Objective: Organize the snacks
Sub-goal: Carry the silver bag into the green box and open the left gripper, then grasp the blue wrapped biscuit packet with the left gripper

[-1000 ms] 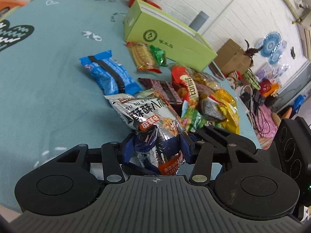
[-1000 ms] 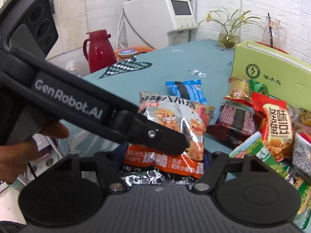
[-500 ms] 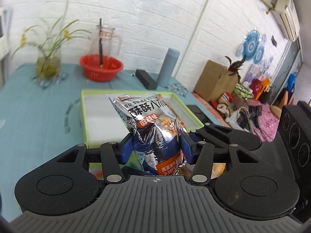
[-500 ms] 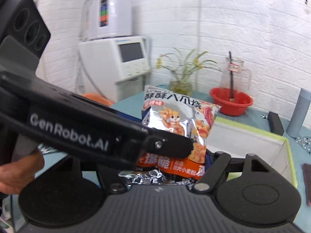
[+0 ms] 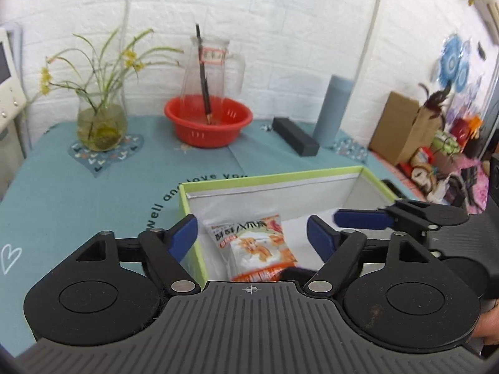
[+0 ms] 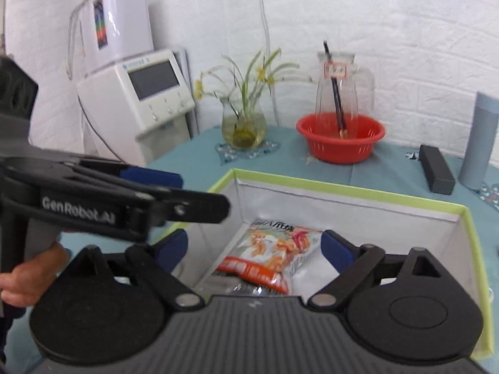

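Observation:
A silver and orange snack bag [image 5: 255,252] lies flat on the floor of an open green-rimmed box [image 5: 274,179], near its left wall. It also shows in the right wrist view [image 6: 271,252] inside the box [image 6: 343,187]. My left gripper [image 5: 252,233] is open above the bag, jaws wide apart, holding nothing. My right gripper [image 6: 252,246] is open above the bag too. The right gripper's blue fingers [image 5: 358,218] reach in from the right in the left wrist view. The left gripper's arm crosses the right wrist view from the left.
On the teal tablecloth behind the box stand a red basket [image 5: 208,121] holding a glass jug [image 5: 212,62], a vase of flowers [image 5: 101,124], a black bar [image 5: 294,135] and a grey-blue bottle [image 5: 332,110]. A white dispenser [image 6: 134,93] stands at the left.
Both grippers have opened and let go of the snack bag, which has dropped into the box. A second ago it was lifted from the snack pile on the table.

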Tool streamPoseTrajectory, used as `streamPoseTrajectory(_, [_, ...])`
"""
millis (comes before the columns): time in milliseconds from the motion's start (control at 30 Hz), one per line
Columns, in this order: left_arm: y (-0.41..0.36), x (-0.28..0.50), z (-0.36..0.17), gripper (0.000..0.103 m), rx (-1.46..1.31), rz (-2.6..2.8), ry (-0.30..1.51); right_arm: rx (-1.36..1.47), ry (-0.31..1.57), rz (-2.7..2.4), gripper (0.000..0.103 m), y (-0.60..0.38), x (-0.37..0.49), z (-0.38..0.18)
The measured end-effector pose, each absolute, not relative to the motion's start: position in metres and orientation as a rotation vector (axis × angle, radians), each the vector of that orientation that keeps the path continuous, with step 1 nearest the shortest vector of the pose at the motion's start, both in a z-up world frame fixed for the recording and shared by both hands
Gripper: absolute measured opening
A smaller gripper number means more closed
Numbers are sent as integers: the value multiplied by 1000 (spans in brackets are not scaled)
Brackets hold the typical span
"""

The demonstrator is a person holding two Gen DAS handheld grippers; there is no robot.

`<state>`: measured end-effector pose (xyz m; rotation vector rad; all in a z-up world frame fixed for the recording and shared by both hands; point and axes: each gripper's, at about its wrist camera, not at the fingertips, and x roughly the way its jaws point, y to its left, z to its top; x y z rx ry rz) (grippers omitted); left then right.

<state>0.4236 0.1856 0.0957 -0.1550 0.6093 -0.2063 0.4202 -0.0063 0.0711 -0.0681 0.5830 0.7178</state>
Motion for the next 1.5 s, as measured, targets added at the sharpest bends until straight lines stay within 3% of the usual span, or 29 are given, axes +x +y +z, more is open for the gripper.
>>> streamPoseTrajectory(200, [197, 332, 102, 77, -221, -185, 562, -42, 558, 798, 93, -32, 318, 74])
streamPoseTrajectory(400, [214, 254, 69, 79, -306, -83, 614, -130, 601, 909, 93, -3, 232, 44])
streamPoseTrajectory(733, [244, 206, 19, 78, -491, -39, 725, -272, 684, 927, 93, 61, 227, 7])
streamPoseTrajectory(833, [239, 218, 12, 71, -472, -54, 759, -262, 737, 942, 94, 74, 238, -4])
streamPoseTrajectory(900, [237, 223, 7, 52, -458, -72, 787, -273, 731, 944, 94, 76, 233, -4])
streamPoseTrajectory(1033, [227, 213, 2, 37, -408, -115, 796, -242, 750, 987, 93, 69, 211, -1])
streamPoseTrajectory(1133, [217, 196, 1, 37, -379, -144, 793, -232, 744, 999, 94, 61, 197, 1])
streamPoseTrajectory(1200, [215, 188, 3, 48, -347, -114, 781, -226, 724, 992, 94, 57, 192, 3])
streamPoseTrajectory(1300, [219, 188, 7, 54, -341, -57, 763, -245, 679, 919, 94, 58, 194, 6])
streamPoseTrajectory(1433, [226, 196, 5, 52, -382, -73, 780, -235, 690, 900, 91, 65, 208, 2])
streamPoseTrajectory(1500, [226, 199, 2, 45, -383, -72, 782, -229, 706, 911, 86, 69, 211, -4])
